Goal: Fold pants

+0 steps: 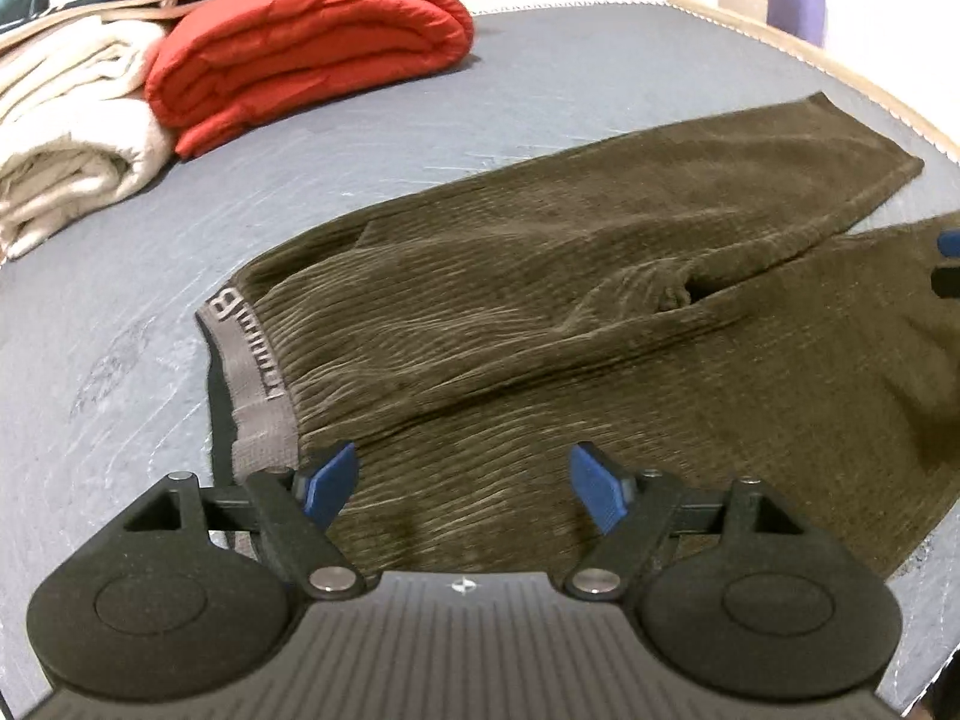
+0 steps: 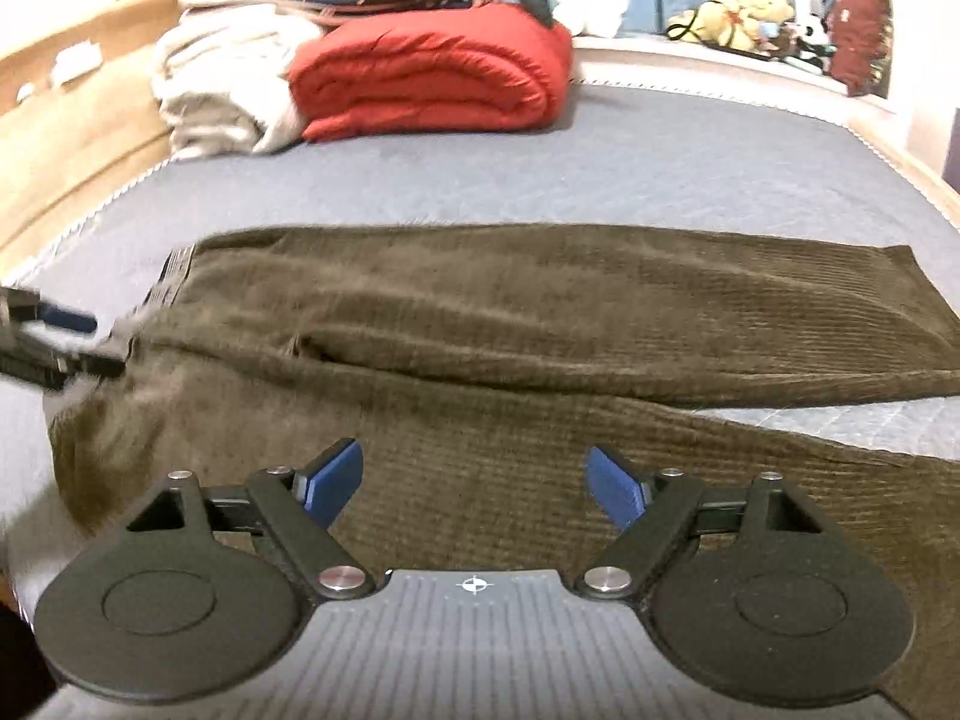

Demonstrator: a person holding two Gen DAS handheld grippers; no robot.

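Note:
Brown corduroy pants (image 1: 540, 312) lie flat on the grey bed sheet (image 1: 120, 312), with a grey waistband (image 1: 252, 372) at the left and both legs stretching right. My left gripper (image 1: 462, 489) is open and empty, hovering over the waist end near the waistband. My right gripper (image 2: 477, 486) is open and empty over the near leg of the pants (image 2: 510, 324). The left gripper also shows at the left edge of the right wrist view (image 2: 54, 336). The right gripper's tip shows at the right edge of the left wrist view (image 1: 948, 264).
A folded red quilt (image 1: 306, 54) and a cream blanket (image 1: 66, 132) are stacked at the bed's far left. A wooden bed frame (image 2: 72, 138) runs along the left. Plush toys (image 2: 744, 9) sit on a far ledge. Grey sheet lies between the pants and the quilt.

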